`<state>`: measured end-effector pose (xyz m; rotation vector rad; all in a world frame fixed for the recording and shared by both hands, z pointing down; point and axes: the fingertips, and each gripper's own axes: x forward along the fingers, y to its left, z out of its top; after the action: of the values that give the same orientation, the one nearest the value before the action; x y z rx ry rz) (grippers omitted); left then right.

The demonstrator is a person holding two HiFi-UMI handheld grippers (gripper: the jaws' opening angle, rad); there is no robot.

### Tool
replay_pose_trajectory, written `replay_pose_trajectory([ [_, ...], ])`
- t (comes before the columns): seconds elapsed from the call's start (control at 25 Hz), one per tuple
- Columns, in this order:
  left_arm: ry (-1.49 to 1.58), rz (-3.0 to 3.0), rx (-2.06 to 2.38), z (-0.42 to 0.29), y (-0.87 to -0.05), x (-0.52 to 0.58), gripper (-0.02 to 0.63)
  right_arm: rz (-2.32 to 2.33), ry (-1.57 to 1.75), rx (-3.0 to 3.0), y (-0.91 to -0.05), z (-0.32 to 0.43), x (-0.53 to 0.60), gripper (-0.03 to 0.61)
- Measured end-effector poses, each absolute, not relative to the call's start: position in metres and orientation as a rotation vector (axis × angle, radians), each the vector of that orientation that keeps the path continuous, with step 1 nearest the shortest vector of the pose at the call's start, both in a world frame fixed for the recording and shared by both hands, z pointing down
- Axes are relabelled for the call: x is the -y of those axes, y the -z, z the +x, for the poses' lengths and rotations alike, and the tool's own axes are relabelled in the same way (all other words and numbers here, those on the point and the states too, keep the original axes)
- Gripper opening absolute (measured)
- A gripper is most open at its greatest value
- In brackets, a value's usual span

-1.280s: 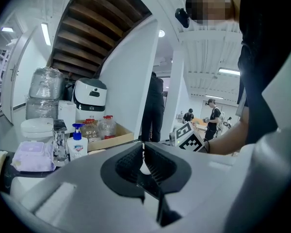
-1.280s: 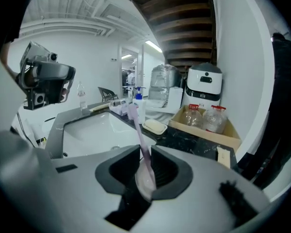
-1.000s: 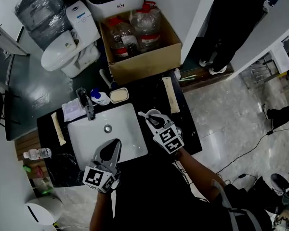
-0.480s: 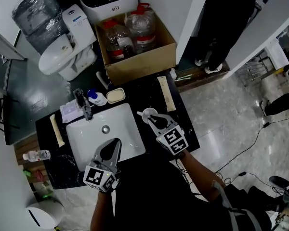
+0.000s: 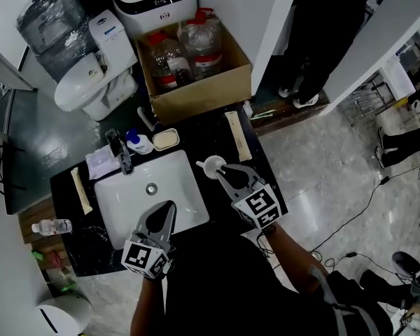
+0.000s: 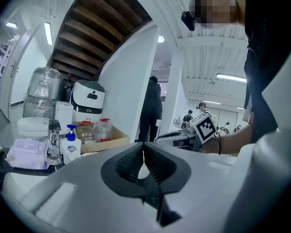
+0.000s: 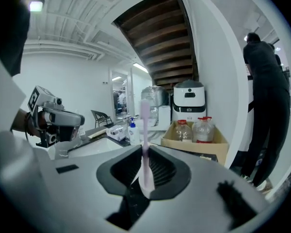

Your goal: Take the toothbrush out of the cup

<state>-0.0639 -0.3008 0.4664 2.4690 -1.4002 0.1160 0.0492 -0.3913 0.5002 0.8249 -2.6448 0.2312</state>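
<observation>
1. The toothbrush (image 7: 145, 130) was a slim, pale lilac-pink stick. It stood upright in the right gripper view, and its upper end was blurred against the bright room behind.
2. The right hand-held gripper (image 7: 144, 152) had its two jaws closed on the toothbrush's lower handle, and the dark ribbed pads pressed it from both sides.
3. The handle ran down between the jaws towards a pale shape below. Whether its lower end sat inside the cup could not be told.
4. In the head view the tips of the right hand-held gripper (image 5: 227, 172) reached the near right rim of the white cup (image 5: 213, 165).
5. The cup stood on the black table (image 5: 259, 184), just to the right of the white sink (image 5: 136, 201).
6. The left hand-held gripper (image 5: 164, 214) hung over the near edge of the sink. In its own view the jaw tips met with nothing between them.
7. At the far left of the sink stood the faucet (image 5: 119, 151). A soap bottle (image 5: 138, 143) and a soap dish (image 5: 166, 139) were just to its right.
8. Beyond the table, on the floor, sat a cardboard box (image 5: 196, 93) holding large water bottles (image 5: 196, 44). A toilet (image 5: 91, 82) stood to its left.
</observation>
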Motion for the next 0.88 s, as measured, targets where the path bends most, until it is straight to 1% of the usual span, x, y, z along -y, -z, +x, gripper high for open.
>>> replay_pose_trajectory([
  [0.56, -0.097, 2.528, 1.328, -0.055, -0.462, 0.309, 0.014, 0.836, -0.178, 2.695, -0.461, 0.055, 0.368, 0.055],
  [0.88, -0.097, 2.547, 1.276, -0.045, -0.464, 0.312, 0.014, 0.853, -0.210, 2.707, -0.454, 0.064, 0.353, 0.055],
])
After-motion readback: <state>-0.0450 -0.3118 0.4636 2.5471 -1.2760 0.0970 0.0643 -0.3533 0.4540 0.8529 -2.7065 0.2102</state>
